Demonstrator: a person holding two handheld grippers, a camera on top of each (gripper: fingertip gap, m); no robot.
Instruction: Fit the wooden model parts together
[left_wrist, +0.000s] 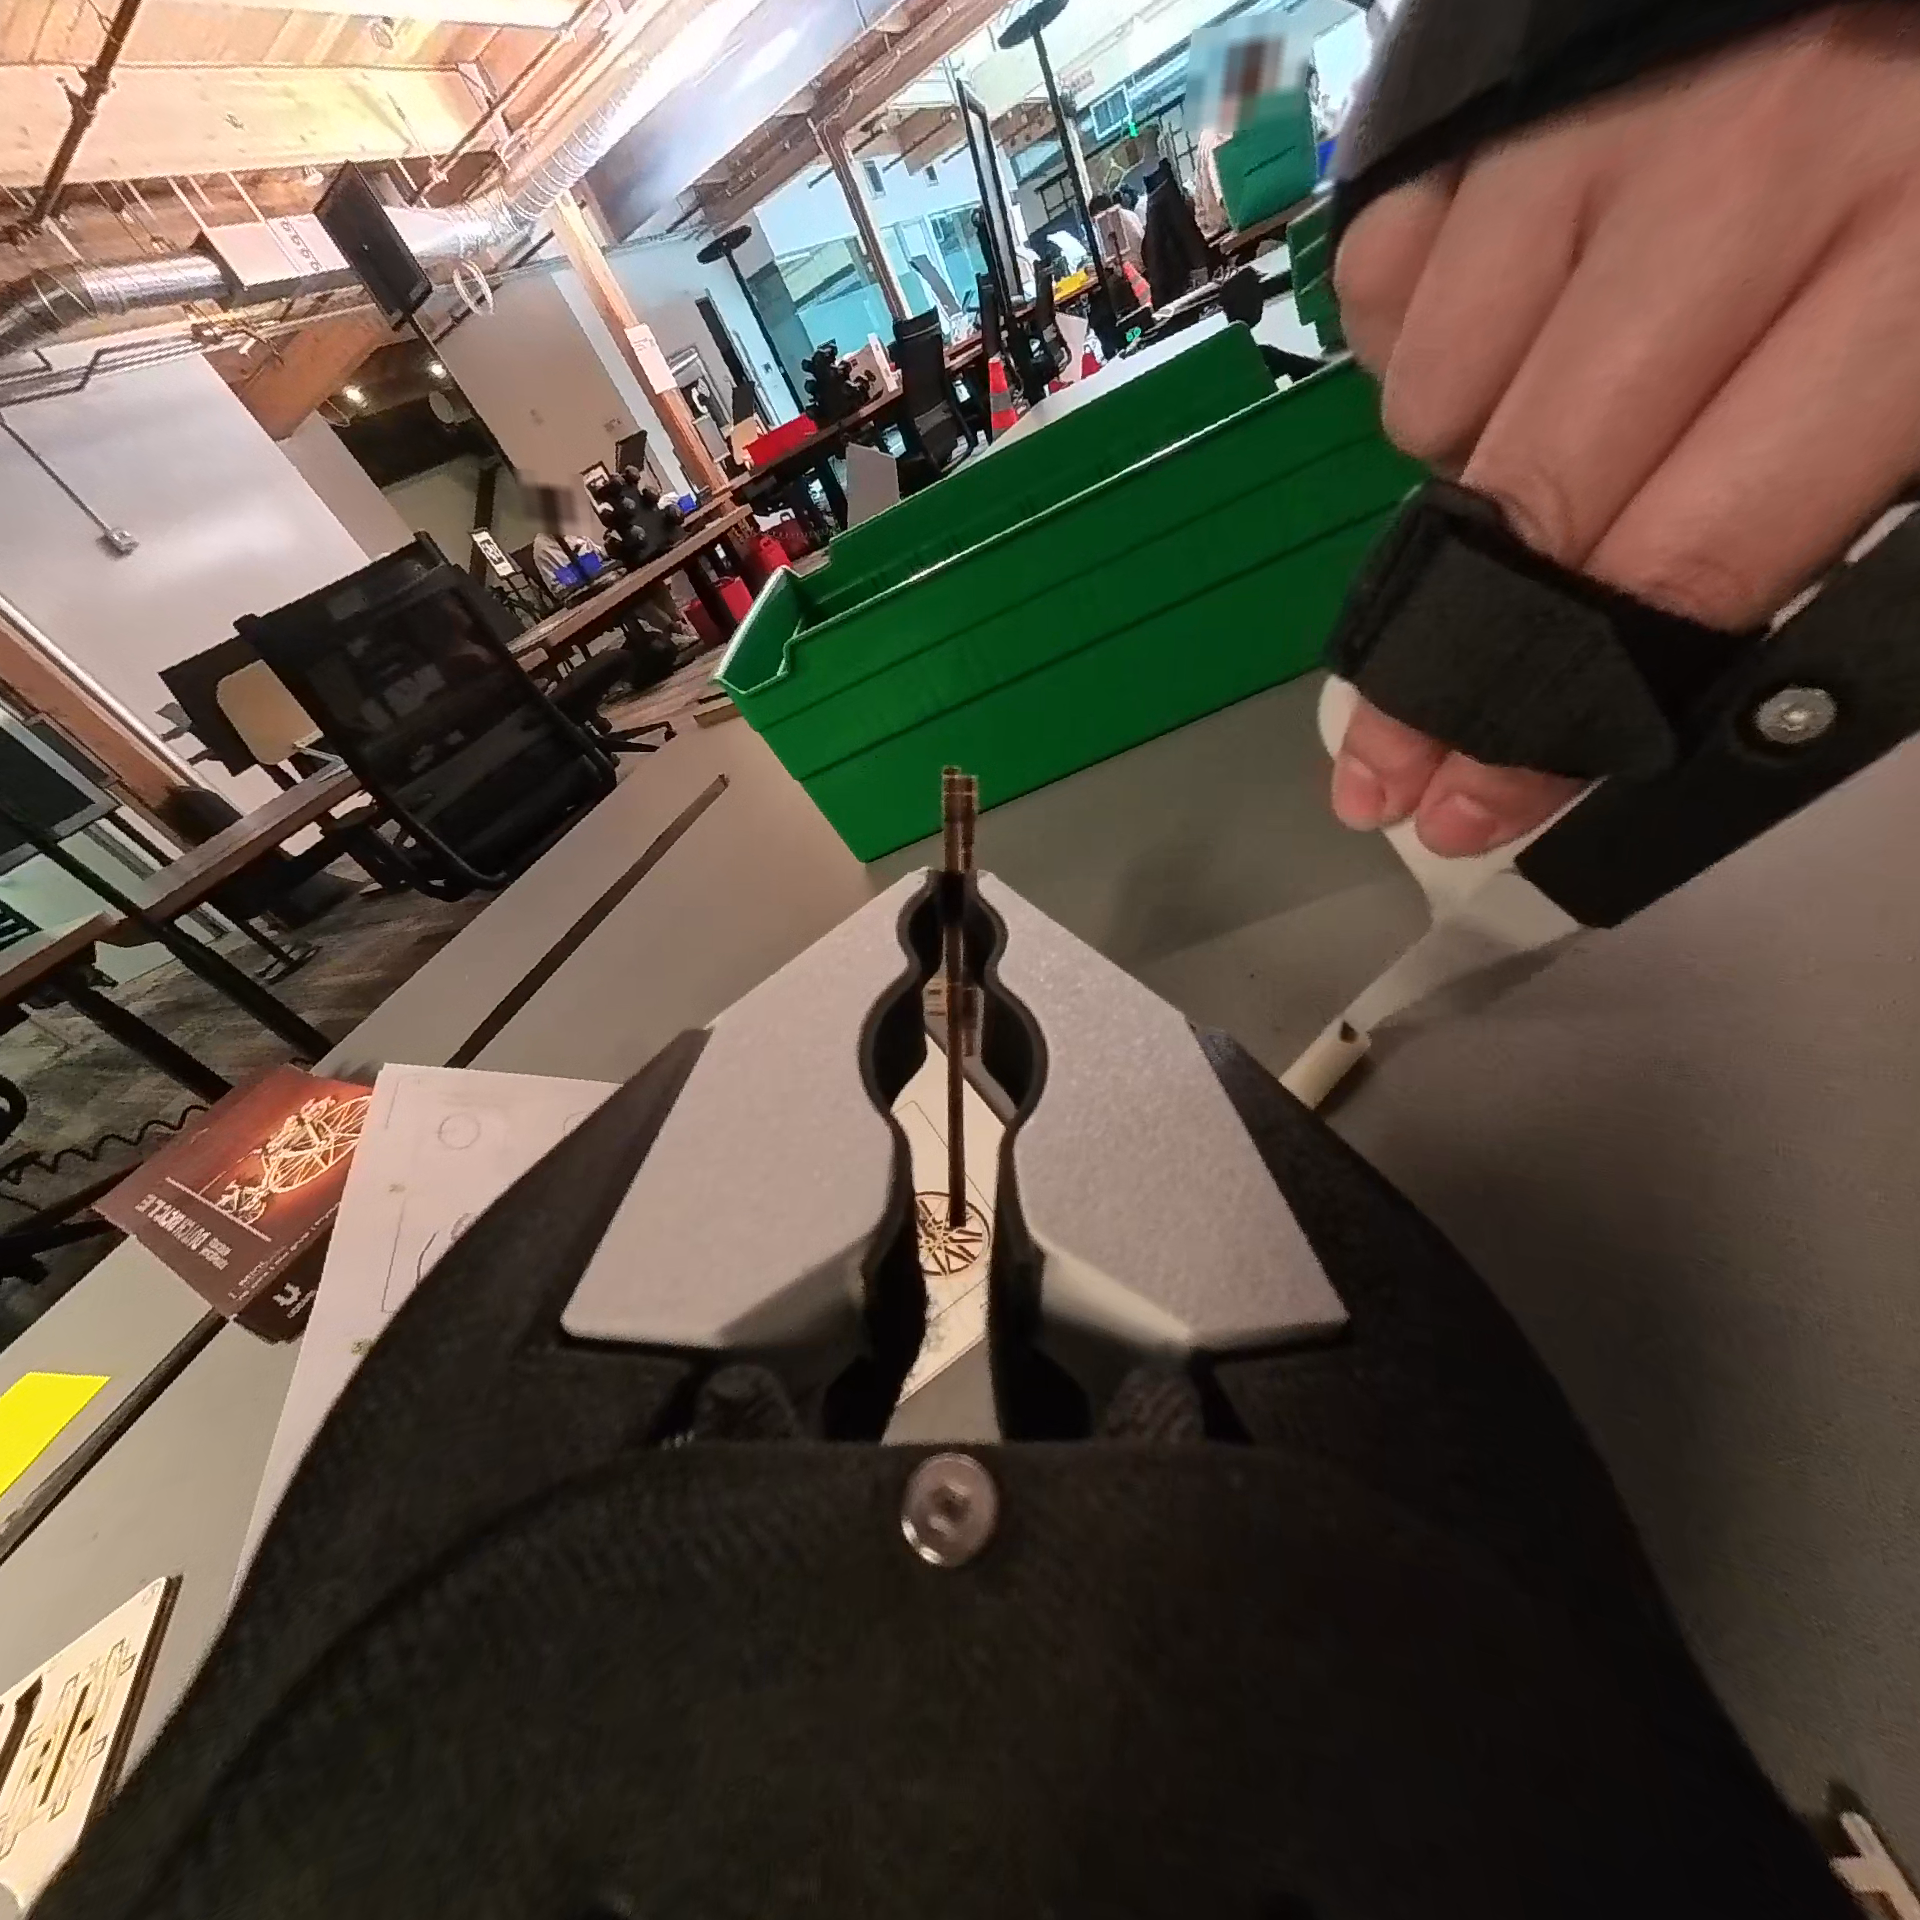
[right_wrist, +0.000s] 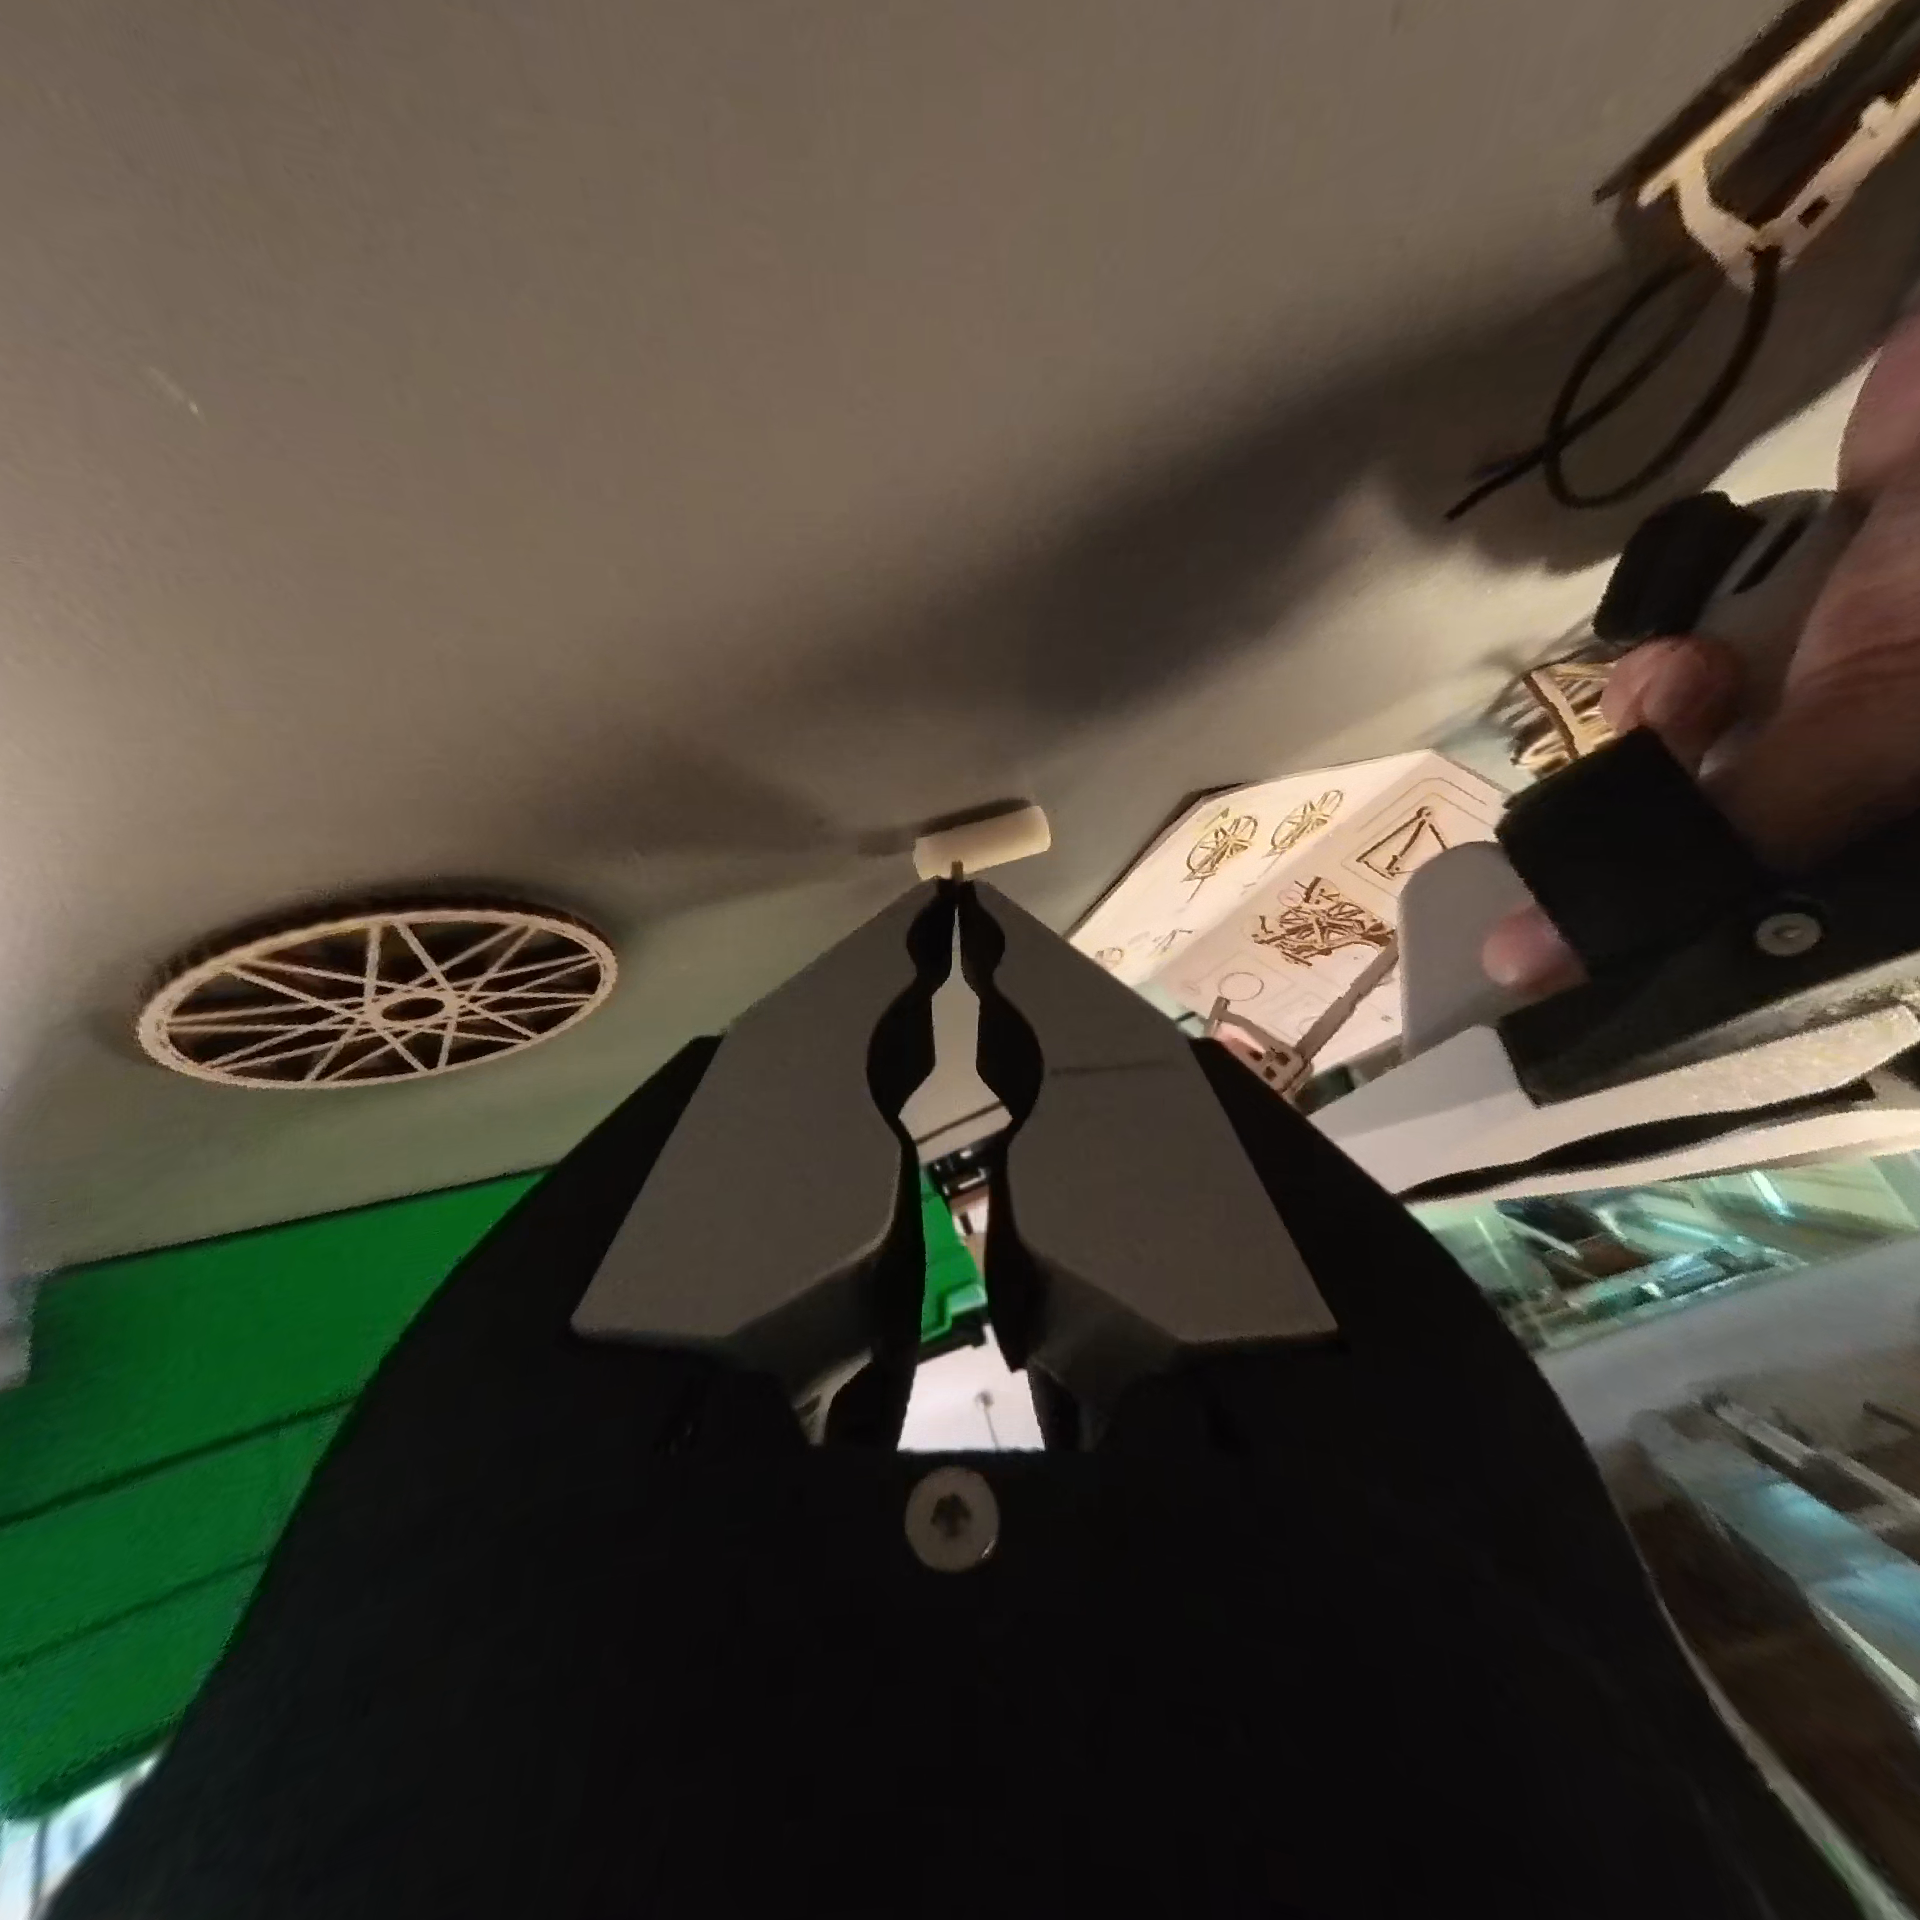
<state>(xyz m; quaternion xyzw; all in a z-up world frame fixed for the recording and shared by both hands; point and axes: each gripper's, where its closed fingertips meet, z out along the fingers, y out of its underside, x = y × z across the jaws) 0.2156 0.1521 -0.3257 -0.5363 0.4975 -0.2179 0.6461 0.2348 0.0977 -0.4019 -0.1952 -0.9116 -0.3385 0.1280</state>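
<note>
Both grippers are clamped: left gripper (left_wrist: 953, 914) on a thin wooden part (left_wrist: 957, 894), right gripper (right_wrist: 956, 902) on a small peg (right_wrist: 980, 833).

Open workshop, long workbenches (left_wrist: 634, 566), green bins (left_wrist: 1049, 644) (exposed ducts (left_wrist: 135, 291))

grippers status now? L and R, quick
Left gripper: shut on a thin wooden part, held edge-on.
Right gripper: shut; tips at a small pale cylinder, grip unclear.

Pale laser-cut wood wheel (right_wrist: 379, 1001) on a smooth matt grey table (right_wrist: 623, 416), beside glossy green plastic bins (left_wrist: 1039, 644).
</note>
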